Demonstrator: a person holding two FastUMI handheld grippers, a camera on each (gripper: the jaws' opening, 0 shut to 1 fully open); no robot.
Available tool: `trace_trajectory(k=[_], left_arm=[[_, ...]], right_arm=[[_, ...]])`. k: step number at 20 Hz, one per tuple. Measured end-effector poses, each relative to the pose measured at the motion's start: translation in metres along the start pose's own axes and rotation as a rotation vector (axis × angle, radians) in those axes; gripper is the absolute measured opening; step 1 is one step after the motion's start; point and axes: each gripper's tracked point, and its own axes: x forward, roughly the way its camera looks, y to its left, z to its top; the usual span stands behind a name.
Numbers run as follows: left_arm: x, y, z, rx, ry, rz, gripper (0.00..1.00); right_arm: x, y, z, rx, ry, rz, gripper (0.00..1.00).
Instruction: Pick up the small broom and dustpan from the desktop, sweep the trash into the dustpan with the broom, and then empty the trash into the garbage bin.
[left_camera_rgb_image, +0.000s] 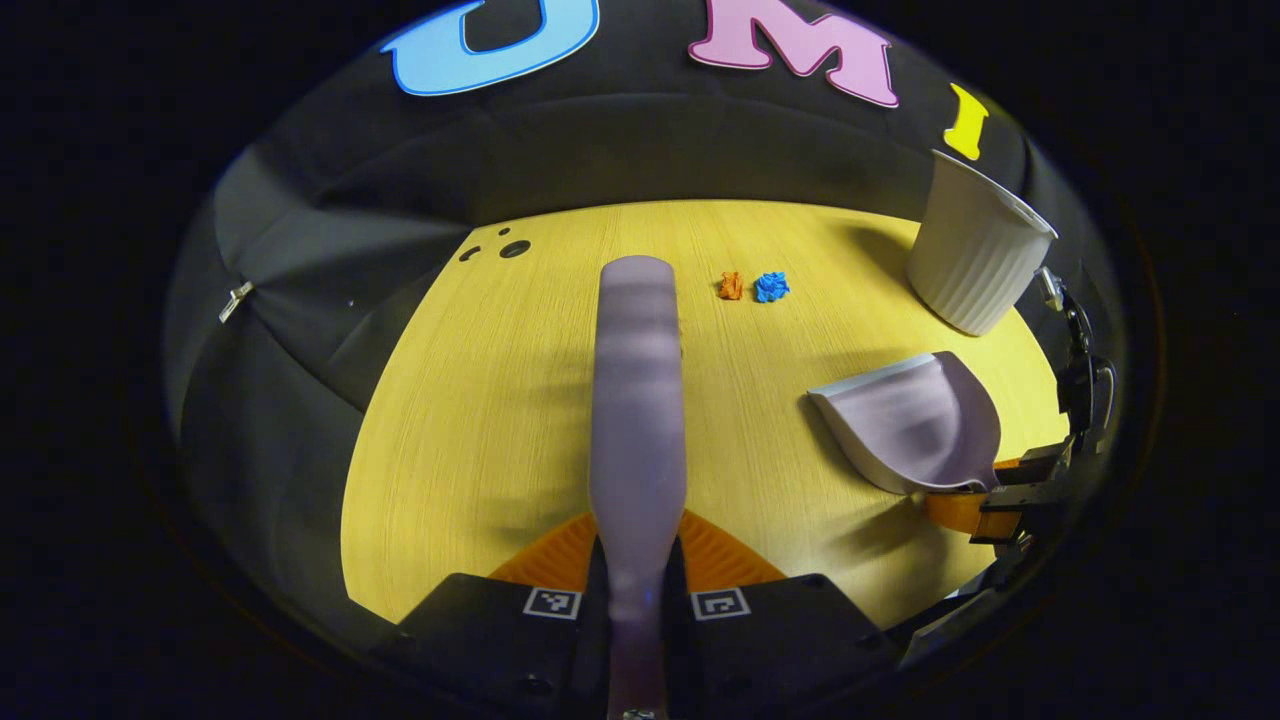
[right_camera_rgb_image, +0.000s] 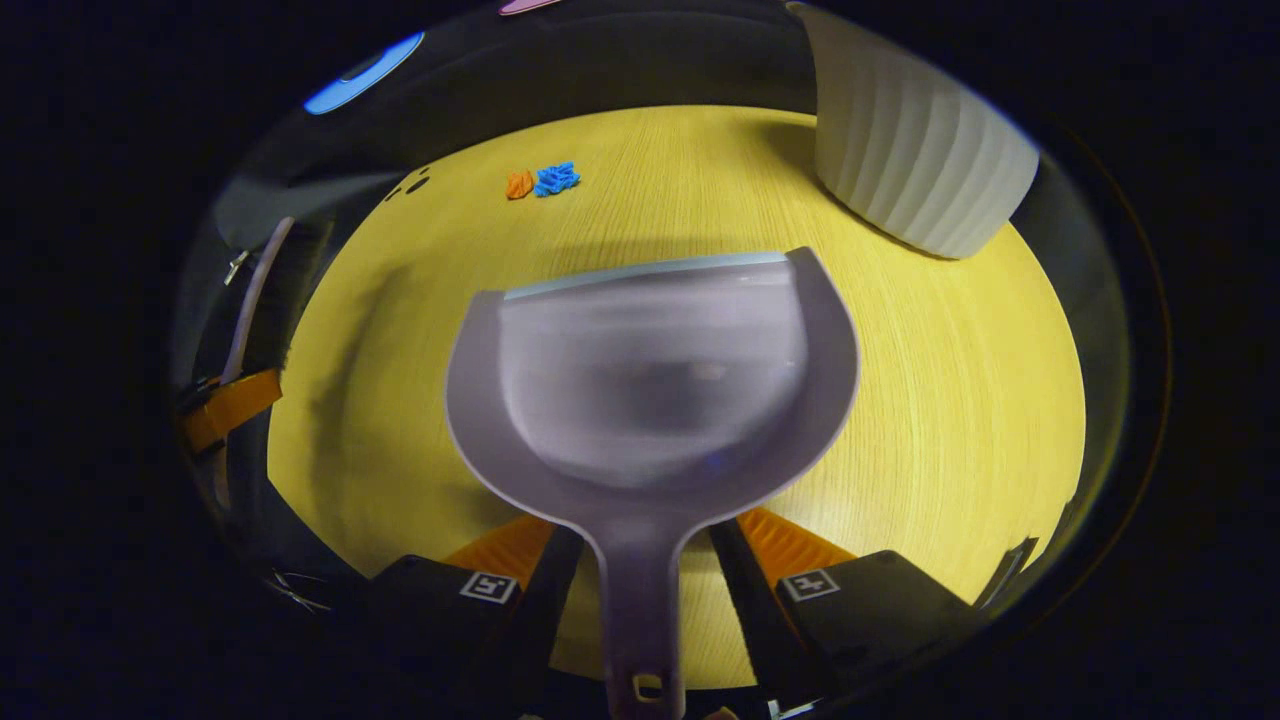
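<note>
Looking along my left gripper (left_camera_rgb_image: 637, 580), I see the bin's (left_camera_rgb_image: 975, 250) open rim, which my right gripper view crops. My right gripper (right_camera_rgb_image: 640, 560) clamps the dustpan (right_camera_rgb_image: 655, 380) handle; the left clamps the broom (left_camera_rgb_image: 637, 400). Orange scrap (left_camera_rgb_image: 731, 286) and blue scrap (left_camera_rgb_image: 771, 287) lie beyond.

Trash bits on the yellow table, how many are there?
2. An orange scrap and a blue scrap lie side by side far across the table, left of the white bin. The broom might hide more.

On the desktop (left_camera_rgb_image: 480, 420), two scraps (left_camera_rgb_image: 752, 287) lie side by side — the bin (left_camera_rgb_image: 975, 245) stands well to their right, dustpan (left_camera_rgb_image: 915, 420) nearer.
</note>
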Motion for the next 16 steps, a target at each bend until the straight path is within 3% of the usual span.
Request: trace_trajectory(k=[1,2,4,5,7,10,16], left_arm=[[0.002,0.0,0.0,-0.007,0.005,0.002,0.26],[0.006,-0.001,0.003,-0.018,0.009,0.007,0.29],[0.015,-0.004,0.008,-0.029,0.012,0.01,0.25],[0.021,-0.005,0.013,-0.031,0.013,0.011,0.26],[0.033,-0.007,0.021,-0.024,0.016,0.005,0.29],[0.054,-0.001,0.047,0.007,0.016,-0.001,0.26],[0.116,0.016,0.115,0.155,0.019,0.016,0.29]], right_arm=[[-0.001,-0.003,0.001,-0.01,-0.009,-0.009,0.72],[0.0,-0.004,-0.002,-0.021,-0.002,-0.003,0.54],[-0.005,-0.003,-0.001,-0.027,0.012,0.026,0.33],[-0.006,-0.003,-0.001,-0.042,0.017,0.04,0.38],[-0.003,-0.012,0.004,-0.092,0.013,0.044,0.36],[-0.01,-0.031,0.01,-0.174,0.01,0.03,0.36],[-0.032,-0.063,0.029,-0.297,-0.031,0.029,0.36]])
